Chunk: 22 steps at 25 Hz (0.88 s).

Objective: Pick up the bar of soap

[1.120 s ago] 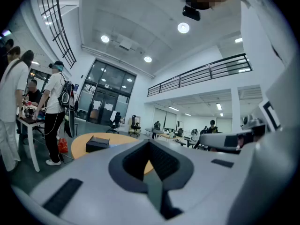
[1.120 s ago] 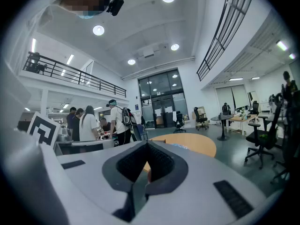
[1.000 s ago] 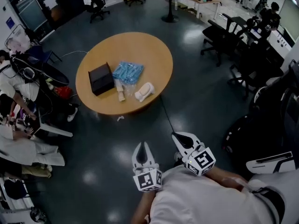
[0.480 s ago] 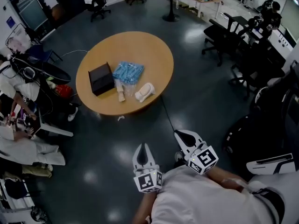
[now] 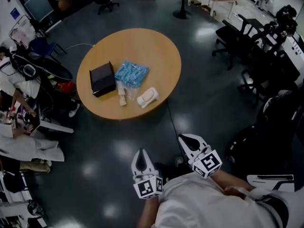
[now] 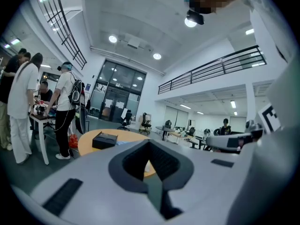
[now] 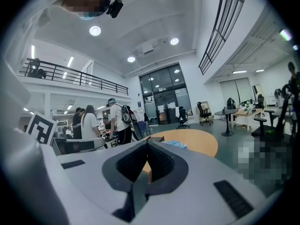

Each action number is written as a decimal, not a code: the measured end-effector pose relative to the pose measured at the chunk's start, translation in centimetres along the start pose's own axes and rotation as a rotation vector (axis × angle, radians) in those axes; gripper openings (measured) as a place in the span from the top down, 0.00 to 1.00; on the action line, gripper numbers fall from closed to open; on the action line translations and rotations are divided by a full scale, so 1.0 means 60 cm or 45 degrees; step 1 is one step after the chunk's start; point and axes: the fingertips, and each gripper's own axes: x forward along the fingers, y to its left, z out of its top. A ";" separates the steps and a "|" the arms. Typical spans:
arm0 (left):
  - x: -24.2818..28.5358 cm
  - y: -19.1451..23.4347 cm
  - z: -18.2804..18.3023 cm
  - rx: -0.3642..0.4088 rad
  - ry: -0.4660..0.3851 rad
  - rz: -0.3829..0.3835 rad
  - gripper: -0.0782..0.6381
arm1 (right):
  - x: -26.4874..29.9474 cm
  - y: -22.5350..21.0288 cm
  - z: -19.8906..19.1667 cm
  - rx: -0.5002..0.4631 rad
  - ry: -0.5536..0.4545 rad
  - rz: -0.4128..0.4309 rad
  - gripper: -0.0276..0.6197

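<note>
On a round wooden table [image 5: 152,46] lie a black box [image 5: 102,78], a blue packet [image 5: 131,73], a small pale bar-like piece [image 5: 122,94] and a white oblong thing [image 5: 147,97]. I cannot tell which of the pale pieces is the soap. Both grippers hang over the dark floor well short of the table, close to the person's body. My left gripper [image 5: 140,152] is shut and empty, its tips meeting in its own view [image 6: 149,142]. The right gripper [image 5: 183,138] is shut too, with nothing between its jaws [image 7: 147,142].
People stand at a white bench [image 5: 19,122] left of the table, seen too in the left gripper view [image 6: 21,102]. Black office chairs [image 5: 232,37] and desks line the right side. A cable [image 5: 170,118] runs across the floor from the table's near edge.
The head view has shifted, so the table sits slightly higher in the picture. Both grippers have sunk a little lower in the view and stay shut.
</note>
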 end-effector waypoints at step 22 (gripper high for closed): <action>0.414 0.186 0.089 -0.021 0.033 -0.219 0.88 | 0.462 -0.109 -0.029 -0.303 0.369 0.127 0.94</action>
